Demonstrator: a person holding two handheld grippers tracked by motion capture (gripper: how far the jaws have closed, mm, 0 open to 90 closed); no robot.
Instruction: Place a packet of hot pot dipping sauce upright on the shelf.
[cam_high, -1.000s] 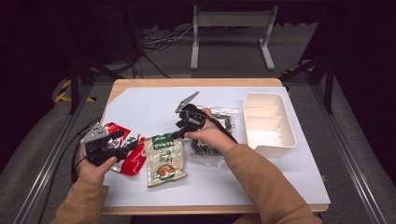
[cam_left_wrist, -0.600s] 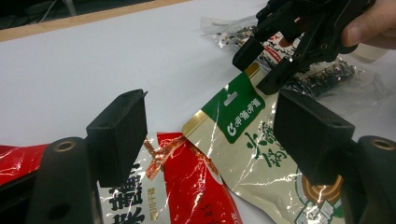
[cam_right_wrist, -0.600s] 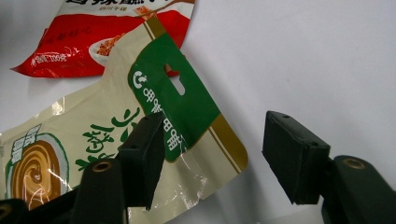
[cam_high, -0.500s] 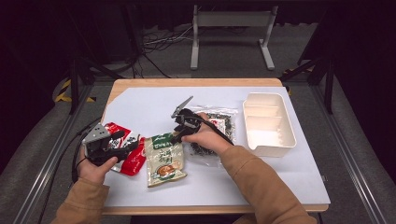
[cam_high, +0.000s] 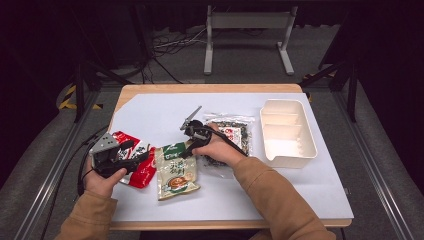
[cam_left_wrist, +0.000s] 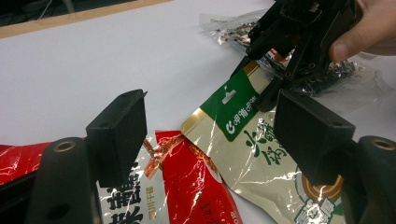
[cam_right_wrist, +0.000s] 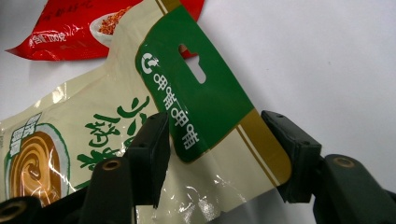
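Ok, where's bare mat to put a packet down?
The white mat is bare along the far edge, beyond the red packet and the clear seaweed bag, and along the near edge, this side of the cream divided tray. It is crowded mid-table, where the right tongs straddle the green-topped beige pouch, beside the left tongs.

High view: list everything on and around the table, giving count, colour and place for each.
white paper sheet: one, covers the wooden table
cream plastic divided tray: one, right side
clear bag of dark bits with red label: one, left of the tray
beige foil pouch with green header: one, centre front
red foil packet: one, left of the pouch
grey metal stand: one, behind the table
left gripper: black, open over the red packet
right gripper: black, jaws just closing, astride the pouch's green top
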